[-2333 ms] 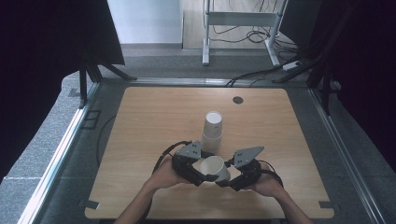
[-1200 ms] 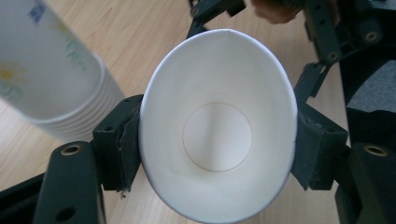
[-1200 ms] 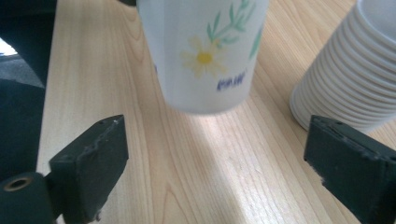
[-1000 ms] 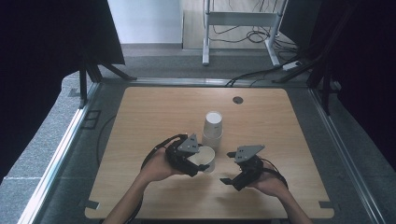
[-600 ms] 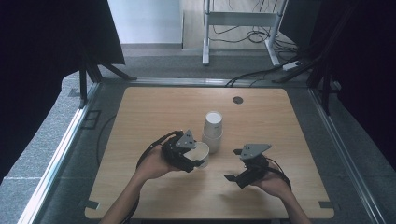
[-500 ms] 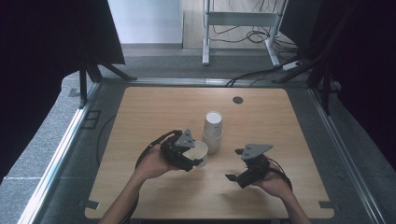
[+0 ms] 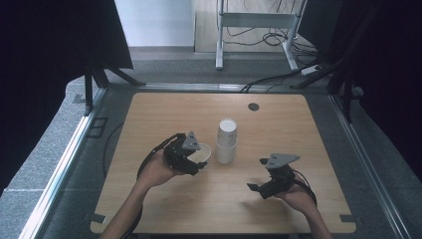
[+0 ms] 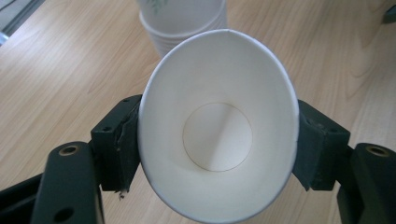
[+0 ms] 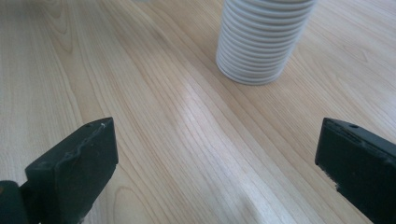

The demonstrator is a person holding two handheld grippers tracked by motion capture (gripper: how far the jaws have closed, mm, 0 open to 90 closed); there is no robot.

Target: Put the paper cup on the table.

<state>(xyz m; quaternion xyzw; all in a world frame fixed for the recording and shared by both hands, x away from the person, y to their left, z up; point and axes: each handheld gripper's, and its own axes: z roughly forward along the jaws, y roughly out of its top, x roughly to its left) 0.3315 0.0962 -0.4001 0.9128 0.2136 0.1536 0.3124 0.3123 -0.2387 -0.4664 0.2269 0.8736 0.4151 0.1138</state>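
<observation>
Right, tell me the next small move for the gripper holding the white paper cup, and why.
Probably lift the left gripper a little and carry its white paper cup over the upside-down stack of white paper cups, mouth down. The jaws squeeze the cup's rim oval, the stack stands just beyond it, and the right gripper is open and empty.

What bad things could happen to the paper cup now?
1. The left hand-held gripper squeezes the paper cup by its sides, and its rim already looks oval; more squeeze might crease it.
2. The cup is held close to the stack of cups; a bump could tip the stack over.
3. The right hand-held gripper is open and holds nothing, so it can't catch a slip.
</observation>
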